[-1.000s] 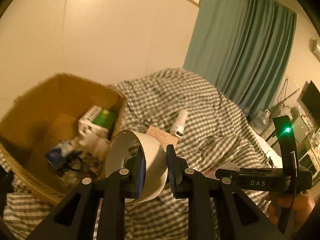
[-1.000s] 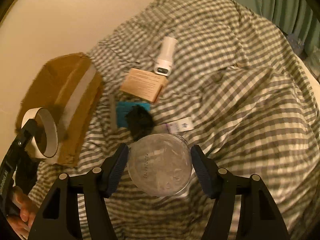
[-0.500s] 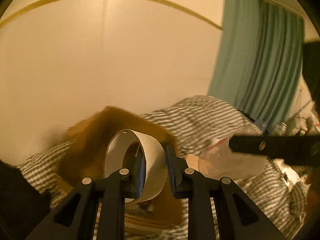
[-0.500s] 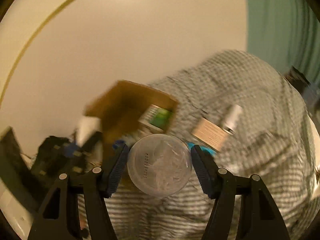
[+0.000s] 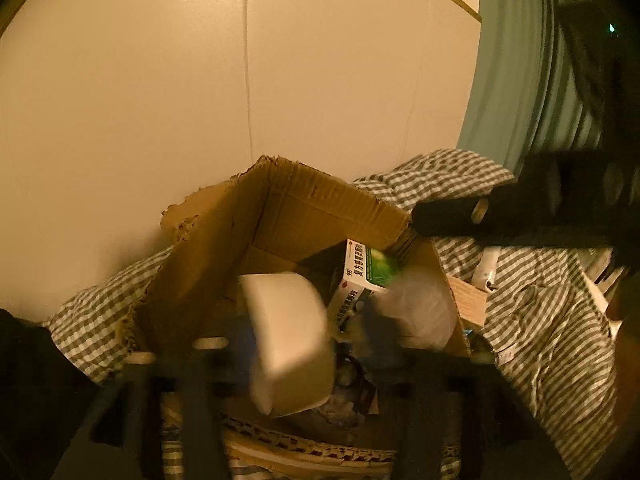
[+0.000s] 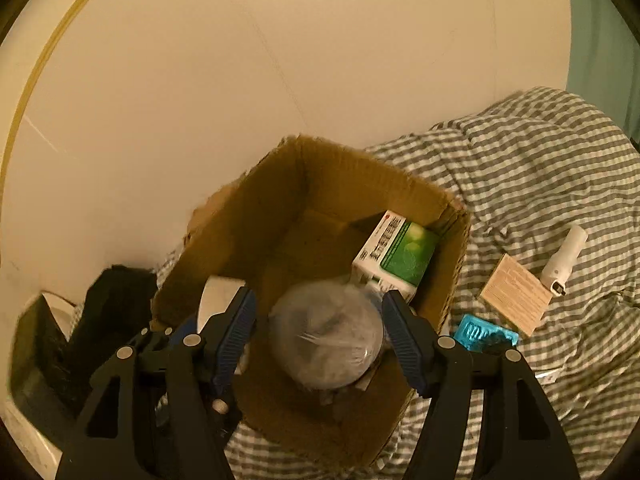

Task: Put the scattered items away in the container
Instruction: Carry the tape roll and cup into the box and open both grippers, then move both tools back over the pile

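Over the box, left wrist view: my left gripper point(image 5: 304, 344) was opening, jaws blurred, the white tape roll point(image 5: 286, 340) dropping loose into the cardboard box point(image 5: 280, 200).
Right wrist view: my right gripper point(image 6: 318, 326) was opening too; the clear tub point(image 6: 326, 334) hung between its pads, apparently untouched, above the box floor.
Doing it well: I judged both should fall clear of the medicine carton point(image 6: 396, 256).

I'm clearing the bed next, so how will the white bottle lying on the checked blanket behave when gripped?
The white bottle looks round and smooth, so it could slip when squeezed or roll if nudged. It lies on its side on the soft blanket, whose folds would probably check a roll. Likely stiff and light.
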Demonstrator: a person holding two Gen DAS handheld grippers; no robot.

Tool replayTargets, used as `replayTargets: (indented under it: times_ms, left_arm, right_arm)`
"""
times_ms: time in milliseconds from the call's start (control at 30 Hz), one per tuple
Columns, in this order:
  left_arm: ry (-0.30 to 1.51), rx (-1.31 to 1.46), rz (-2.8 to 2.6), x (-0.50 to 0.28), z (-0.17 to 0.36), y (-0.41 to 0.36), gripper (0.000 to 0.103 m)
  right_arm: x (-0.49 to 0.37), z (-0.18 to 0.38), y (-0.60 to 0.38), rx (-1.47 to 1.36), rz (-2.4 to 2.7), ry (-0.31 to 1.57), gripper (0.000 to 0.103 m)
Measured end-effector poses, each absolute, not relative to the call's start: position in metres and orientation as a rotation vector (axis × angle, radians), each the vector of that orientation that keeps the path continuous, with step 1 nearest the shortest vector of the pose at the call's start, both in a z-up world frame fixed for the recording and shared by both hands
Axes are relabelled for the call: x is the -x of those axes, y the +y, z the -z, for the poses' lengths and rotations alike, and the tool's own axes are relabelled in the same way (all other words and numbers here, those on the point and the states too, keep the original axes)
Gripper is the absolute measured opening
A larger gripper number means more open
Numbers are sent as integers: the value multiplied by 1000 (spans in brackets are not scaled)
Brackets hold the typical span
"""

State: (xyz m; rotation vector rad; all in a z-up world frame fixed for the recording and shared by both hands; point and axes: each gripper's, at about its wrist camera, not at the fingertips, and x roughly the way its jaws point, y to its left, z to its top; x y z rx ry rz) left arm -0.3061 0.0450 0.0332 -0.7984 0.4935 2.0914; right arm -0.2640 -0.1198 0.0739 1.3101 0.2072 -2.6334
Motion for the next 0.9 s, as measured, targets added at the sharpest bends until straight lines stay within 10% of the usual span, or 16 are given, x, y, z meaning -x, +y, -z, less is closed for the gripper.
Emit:
replayTargets:
  times_ms: [500,900]
  left_arm:
    - [482,683,-1991,178,-71,61,88]
    - [568,834,-1887,94,24,121,89]
  right_arm:
    - [167,-155,-18,-1152,2829,254,70]
    - [136,-113,146,-1275,2942,143,70]
